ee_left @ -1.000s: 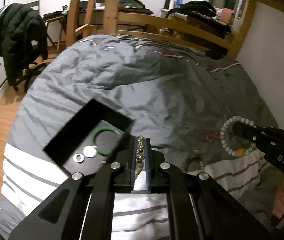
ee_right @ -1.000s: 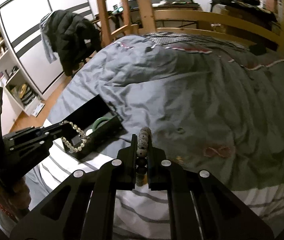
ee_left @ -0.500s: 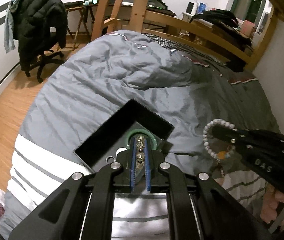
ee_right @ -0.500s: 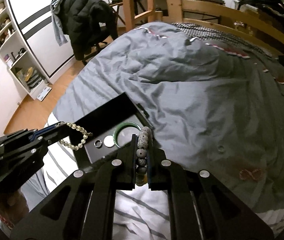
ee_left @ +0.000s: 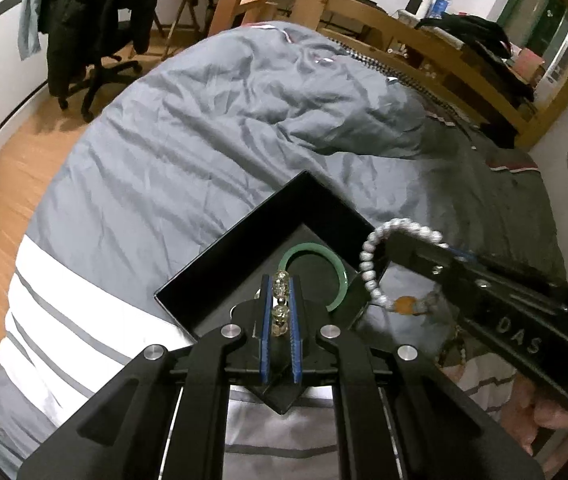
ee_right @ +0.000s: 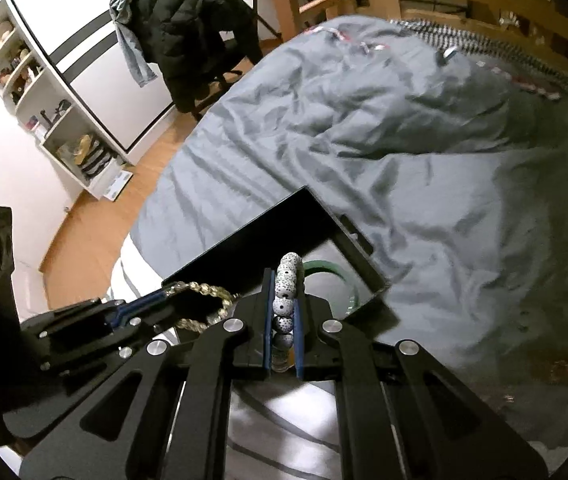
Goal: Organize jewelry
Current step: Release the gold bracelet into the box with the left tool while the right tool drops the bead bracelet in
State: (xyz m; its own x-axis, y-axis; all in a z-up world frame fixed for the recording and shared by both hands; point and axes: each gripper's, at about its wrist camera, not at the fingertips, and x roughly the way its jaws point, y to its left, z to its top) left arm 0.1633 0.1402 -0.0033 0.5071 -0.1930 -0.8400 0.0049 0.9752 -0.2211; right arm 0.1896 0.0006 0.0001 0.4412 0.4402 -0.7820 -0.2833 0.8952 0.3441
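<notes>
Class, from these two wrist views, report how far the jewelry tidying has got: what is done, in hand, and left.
Done: the green bangle already lies in the black box. In hand: the left gripper is shut on the yellow bead bracelet, and the right gripper is shut on the white speckled bracelet; both are at the box. Left: releasing both bracelets inside.

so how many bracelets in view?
3: yellow bead bracelet in the left gripper, speckled white bead bracelet in the right gripper, green bangle in the black box. Others may be hidden.
</notes>
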